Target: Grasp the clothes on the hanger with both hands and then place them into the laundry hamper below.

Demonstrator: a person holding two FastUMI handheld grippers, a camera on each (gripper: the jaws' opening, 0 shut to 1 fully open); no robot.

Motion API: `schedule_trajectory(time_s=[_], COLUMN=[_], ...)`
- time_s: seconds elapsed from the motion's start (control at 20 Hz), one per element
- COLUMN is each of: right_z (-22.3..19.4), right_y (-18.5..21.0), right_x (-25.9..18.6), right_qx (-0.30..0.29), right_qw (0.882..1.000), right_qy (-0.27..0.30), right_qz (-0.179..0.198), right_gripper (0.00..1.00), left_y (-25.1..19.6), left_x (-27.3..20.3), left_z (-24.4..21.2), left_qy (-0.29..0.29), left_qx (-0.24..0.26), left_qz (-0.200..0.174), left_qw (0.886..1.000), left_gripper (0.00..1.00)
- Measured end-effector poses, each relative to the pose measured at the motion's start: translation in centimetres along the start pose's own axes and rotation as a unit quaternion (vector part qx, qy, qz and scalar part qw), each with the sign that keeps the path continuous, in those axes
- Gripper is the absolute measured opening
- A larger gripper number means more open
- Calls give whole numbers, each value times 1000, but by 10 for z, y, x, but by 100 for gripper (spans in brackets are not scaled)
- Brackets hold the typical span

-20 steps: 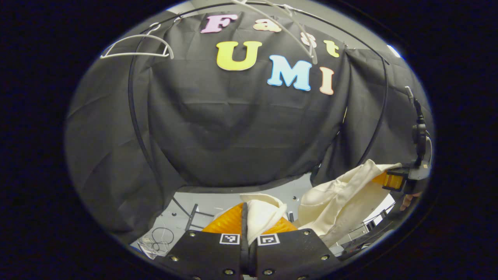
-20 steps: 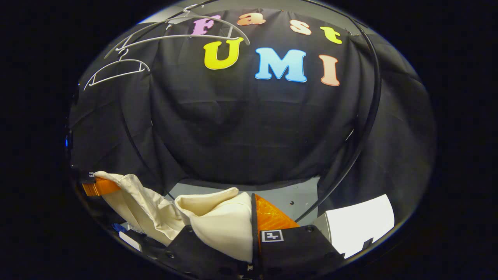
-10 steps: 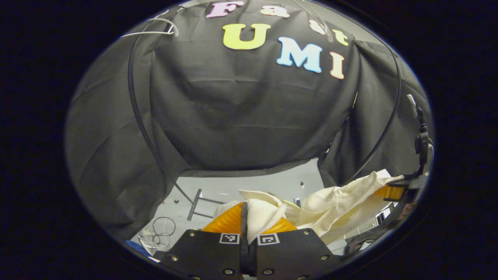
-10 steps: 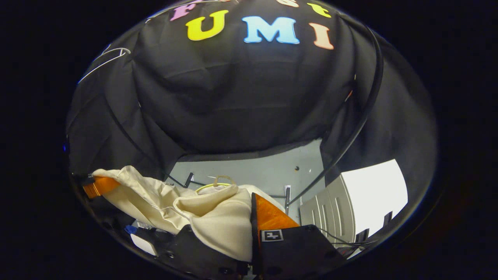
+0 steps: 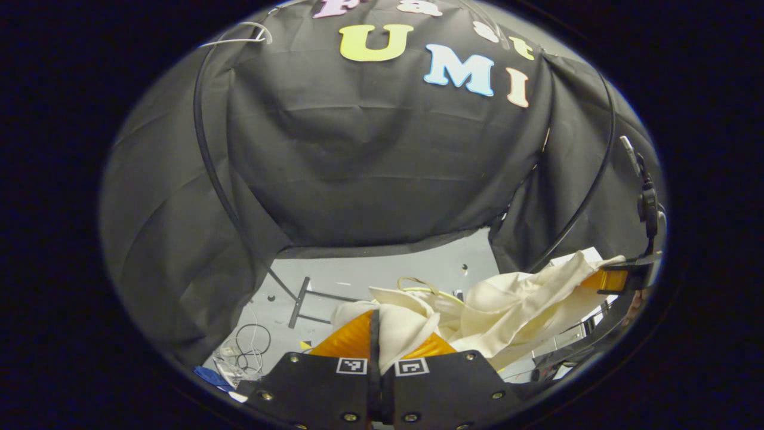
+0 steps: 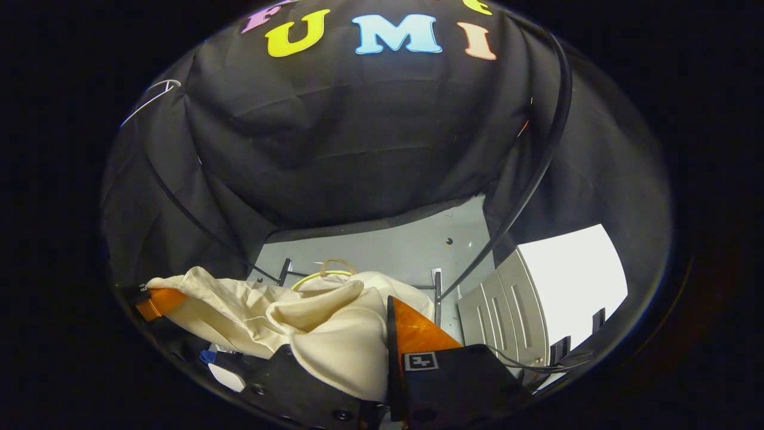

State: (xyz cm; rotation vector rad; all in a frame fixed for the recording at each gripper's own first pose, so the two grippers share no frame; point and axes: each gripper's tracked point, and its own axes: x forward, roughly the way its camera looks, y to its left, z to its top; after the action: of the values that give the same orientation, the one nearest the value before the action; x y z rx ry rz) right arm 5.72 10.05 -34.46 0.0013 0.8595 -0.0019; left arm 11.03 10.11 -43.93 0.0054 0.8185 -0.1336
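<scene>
A cream garment [image 5: 513, 310] hangs stretched between both grippers. My left gripper [image 5: 377, 334] is shut on one bunched end of it at the bottom of the left gripper view. The right gripper [image 5: 609, 279] holds the other end at the far right. In the right gripper view the garment [image 6: 239, 310] drapes over my right gripper [image 6: 388, 334], which is shut on it, and runs left to the left gripper [image 6: 154, 298]. Behind the cloth peeks the hamper's yellow rim [image 6: 310, 276], also seen as the rim [image 5: 418, 289] in the left gripper view. A bare white hanger [image 5: 239, 37] hangs high up.
Black rack tubes [image 5: 206, 155] curve down both sides. Metal frame legs [image 5: 298, 301] stand on the grey floor [image 6: 382, 251], with loose cables [image 5: 245, 352] at the lower left. A grey ribbed panel and white sheet [image 6: 537, 292] lie to the right.
Both grippers have come down with the garment and now tilt toward the floor. The hangers have slid up toward the top edge, and the hamper's yellow rim has come into sight.
</scene>
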Motion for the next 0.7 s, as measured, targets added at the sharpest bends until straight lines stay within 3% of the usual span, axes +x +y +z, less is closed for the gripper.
schedule_trajectory(time_s=[0.1,0.2,0.25,0.3,0.35,0.5,0.6,0.65,0.7], right_z=[-7,-10,-12,-14,-17,-23,-22,-20,-20], right_y=[-2,-2,-2,0,3,10,9,7,5], right_x=[-2,-6,-5,-9,-11,-23,-31,-35,-39], right_qx=[2,4,4,4,2,-8,-9,-9,-9], right_qw=[1000,1000,1000,1000,1000,999,999,999,999], right_qy=[11,15,17,20,23,33,28,24,21], right_qz=[-1,0,3,9,15,35,40,40,40], right_gripper=[19,19,24,34,44,91,100,96,99], left_y=[-4,-2,0,0,-2,-5,2,5,8], left_x=[-4,-8,-10,-11,-16,-23,-27,-32,-37], left_z=[-2,-3,-1,0,-2,-15,-27,-33,-37], left_qy=[2,3,-1,-5,-7,1,9,12,14], left_qx=[2,8,11,12,9,-1,-6,-9,-13], left_qz=[-2,-2,-1,-2,-8,-20,-3,5,12], left_qw=[1000,1000,1000,1000,1000,1000,1000,1000,1000], left_gripper=[4,4,5,3,14,54,81,86,89])
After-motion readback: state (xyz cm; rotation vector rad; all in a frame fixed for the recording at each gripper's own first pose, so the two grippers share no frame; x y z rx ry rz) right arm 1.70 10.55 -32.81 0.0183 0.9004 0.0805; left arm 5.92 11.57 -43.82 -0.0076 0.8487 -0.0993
